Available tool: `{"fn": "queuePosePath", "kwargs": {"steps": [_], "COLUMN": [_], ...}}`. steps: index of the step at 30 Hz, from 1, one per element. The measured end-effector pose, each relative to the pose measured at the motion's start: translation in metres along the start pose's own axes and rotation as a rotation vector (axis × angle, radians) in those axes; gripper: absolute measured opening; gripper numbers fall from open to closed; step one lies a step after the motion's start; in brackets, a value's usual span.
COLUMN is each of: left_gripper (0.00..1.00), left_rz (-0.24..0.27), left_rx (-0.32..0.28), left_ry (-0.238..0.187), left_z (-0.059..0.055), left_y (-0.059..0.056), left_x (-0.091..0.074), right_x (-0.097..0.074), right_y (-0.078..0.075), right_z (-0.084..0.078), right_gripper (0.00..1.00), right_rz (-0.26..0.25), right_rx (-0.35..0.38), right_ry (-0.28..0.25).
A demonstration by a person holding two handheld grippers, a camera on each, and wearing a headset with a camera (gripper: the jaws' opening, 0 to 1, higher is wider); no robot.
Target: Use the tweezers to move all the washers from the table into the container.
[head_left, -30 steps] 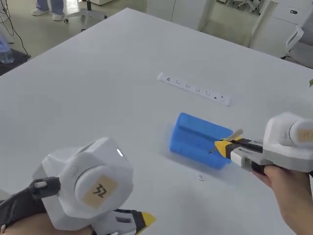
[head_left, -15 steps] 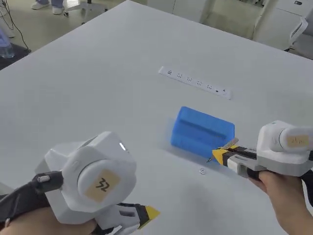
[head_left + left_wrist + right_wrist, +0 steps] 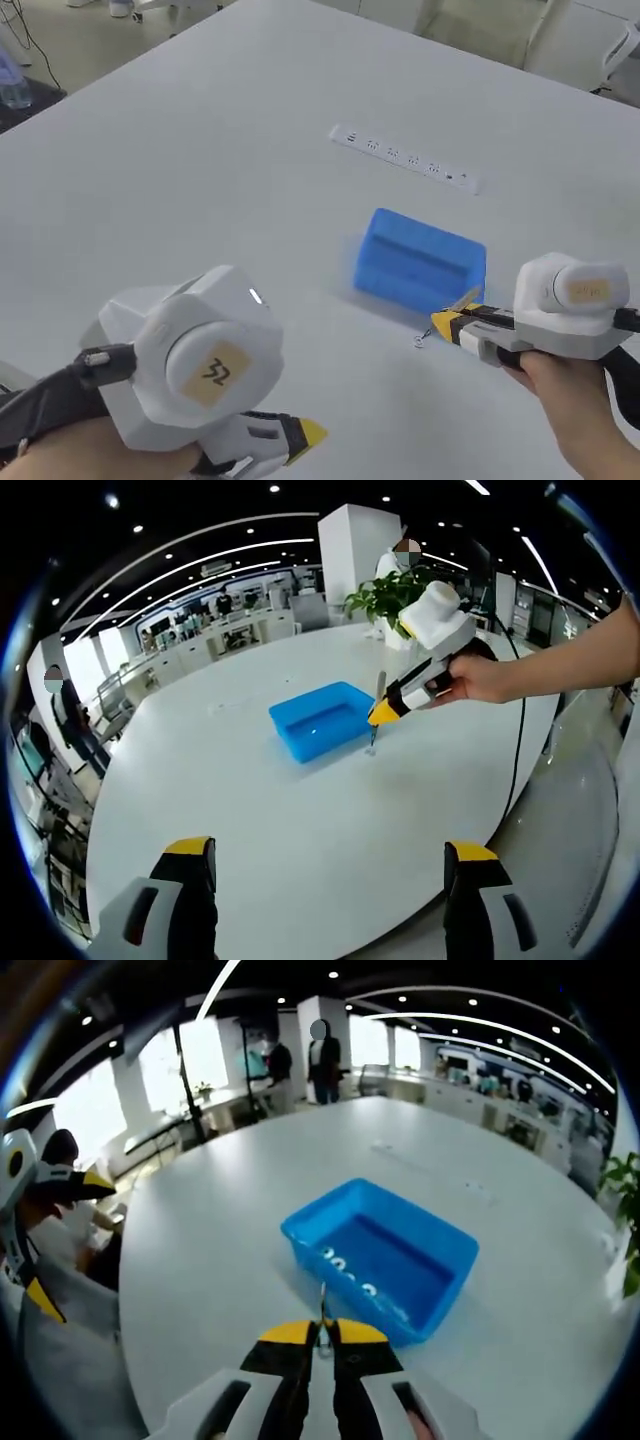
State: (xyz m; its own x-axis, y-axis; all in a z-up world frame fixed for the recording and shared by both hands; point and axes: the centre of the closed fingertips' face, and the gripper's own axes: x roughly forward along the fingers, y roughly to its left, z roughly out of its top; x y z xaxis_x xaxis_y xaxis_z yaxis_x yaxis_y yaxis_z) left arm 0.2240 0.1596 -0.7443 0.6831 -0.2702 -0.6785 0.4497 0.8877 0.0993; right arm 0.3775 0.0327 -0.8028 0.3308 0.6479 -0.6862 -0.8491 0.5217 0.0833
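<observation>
Right tool (image 3: 441, 325), head view: clamped on tweezers (image 3: 466, 298), tips at a washer (image 3: 418, 341) just beside the container (image 3: 420, 262). Left gripper view: left tool (image 3: 330, 852) held spread. Right gripper view: washer could be flicked away by an off-centre pinch.

Light was bright and even, from ceiling spots (image 3: 333, 975). Faint soft shadow lay beside container (image 3: 420, 255). Gripper views bent at edges; head view slightly soft.
</observation>
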Motion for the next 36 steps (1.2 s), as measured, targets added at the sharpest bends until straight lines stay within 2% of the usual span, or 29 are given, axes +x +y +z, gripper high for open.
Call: {"fn": "queuePosePath", "kwargs": {"steps": [19,36], "left_gripper": [0.97,0.96], "left_rz": [-0.005,-0.002], "left_rx": [-0.003,0.004], "left_ry": [0.020,0.022], "left_z": [-0.006,-0.006], "left_y": [0.002,0.002], "left_x": [0.004,0.004], "right_x": [0.012,0.014], "right_y": [-0.006,-0.004], "right_z": [-0.011,-0.009], "right_gripper": [0.03,0.03], "right_rz": [-0.013,-0.020], "right_rx": [-0.023,-0.042], "right_ry": [0.033,0.026]}}
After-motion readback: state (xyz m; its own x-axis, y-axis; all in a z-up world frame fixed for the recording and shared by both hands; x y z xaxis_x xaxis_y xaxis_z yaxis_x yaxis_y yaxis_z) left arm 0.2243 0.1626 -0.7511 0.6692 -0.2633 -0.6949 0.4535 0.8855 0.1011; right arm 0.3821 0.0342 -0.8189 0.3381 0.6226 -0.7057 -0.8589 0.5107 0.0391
